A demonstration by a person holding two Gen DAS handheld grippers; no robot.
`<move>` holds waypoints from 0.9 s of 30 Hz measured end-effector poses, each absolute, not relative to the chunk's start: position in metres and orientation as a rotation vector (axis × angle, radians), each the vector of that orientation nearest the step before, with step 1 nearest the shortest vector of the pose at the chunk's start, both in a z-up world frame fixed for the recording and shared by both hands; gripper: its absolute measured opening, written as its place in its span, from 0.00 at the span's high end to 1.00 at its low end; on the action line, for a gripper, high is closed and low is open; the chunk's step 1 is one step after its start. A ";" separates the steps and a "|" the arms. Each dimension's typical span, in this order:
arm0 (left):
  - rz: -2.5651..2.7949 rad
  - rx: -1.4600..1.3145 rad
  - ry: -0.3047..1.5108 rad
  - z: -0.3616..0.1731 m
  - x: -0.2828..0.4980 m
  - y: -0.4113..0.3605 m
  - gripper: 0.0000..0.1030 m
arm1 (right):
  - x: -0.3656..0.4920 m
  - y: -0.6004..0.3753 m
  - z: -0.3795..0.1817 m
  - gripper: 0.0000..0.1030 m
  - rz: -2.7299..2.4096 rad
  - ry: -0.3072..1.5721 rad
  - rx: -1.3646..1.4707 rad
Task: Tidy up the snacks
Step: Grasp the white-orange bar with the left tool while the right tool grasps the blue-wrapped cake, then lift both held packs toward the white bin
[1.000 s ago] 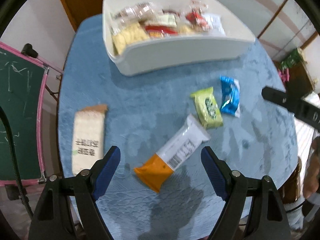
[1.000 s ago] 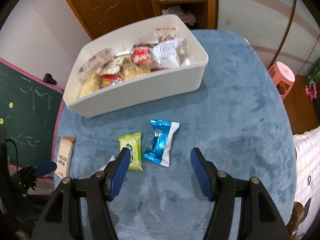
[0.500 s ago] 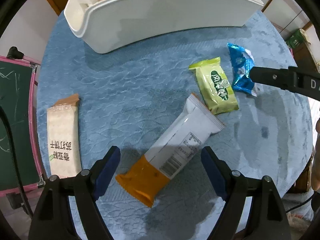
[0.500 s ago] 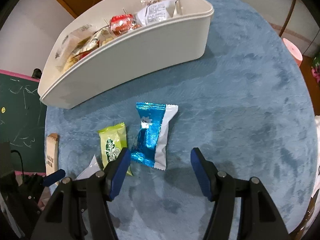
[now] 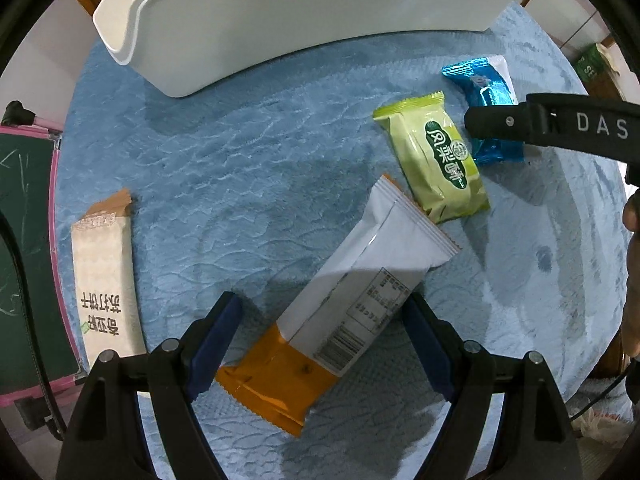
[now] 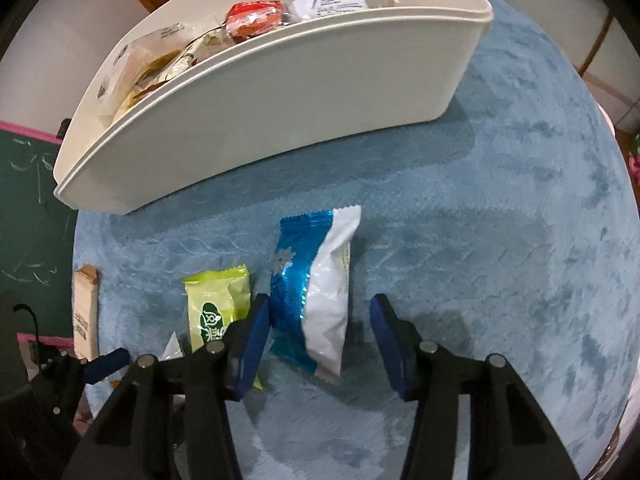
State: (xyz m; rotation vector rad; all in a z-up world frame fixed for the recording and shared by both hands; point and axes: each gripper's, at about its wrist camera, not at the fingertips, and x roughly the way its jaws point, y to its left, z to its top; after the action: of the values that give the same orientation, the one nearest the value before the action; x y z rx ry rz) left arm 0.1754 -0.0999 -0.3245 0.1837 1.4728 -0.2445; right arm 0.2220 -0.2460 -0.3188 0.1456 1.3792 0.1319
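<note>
Your right gripper (image 6: 316,336) straddles the blue packet (image 6: 310,288) near the white bin (image 6: 280,120); its jaws have just been closing, the right pad not yet touching. Your left gripper (image 5: 320,340) hangs unclenched over the orange-and-white bar (image 5: 340,312), lined up for pickup.

A: What's different in the left wrist view?

B: The left tool (image 5: 322,334) has come down: the white-and-orange bar (image 5: 344,312) fills the lower middle, its middle now between the wide-set blue pads. The white bin (image 5: 280,20) has slid to the top edge.

A: And the right wrist view?

B: The right tool (image 6: 320,340) has sunk too, and its jaws have just been closing. The blue-and-white packet (image 6: 316,292) now lies between them, left pad at its edge, right pad apart.
</note>
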 end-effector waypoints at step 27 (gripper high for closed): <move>-0.246 0.067 1.368 -0.257 0.167 -0.086 0.63 | 0.184 -0.206 -0.286 0.77 0.188 1.284 0.032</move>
State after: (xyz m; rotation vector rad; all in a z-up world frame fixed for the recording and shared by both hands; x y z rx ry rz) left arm 0.1666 -0.0856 -0.2567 0.0669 1.3680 -0.2459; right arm 0.1838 -0.2056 -0.2861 0.0320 1.2839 0.1881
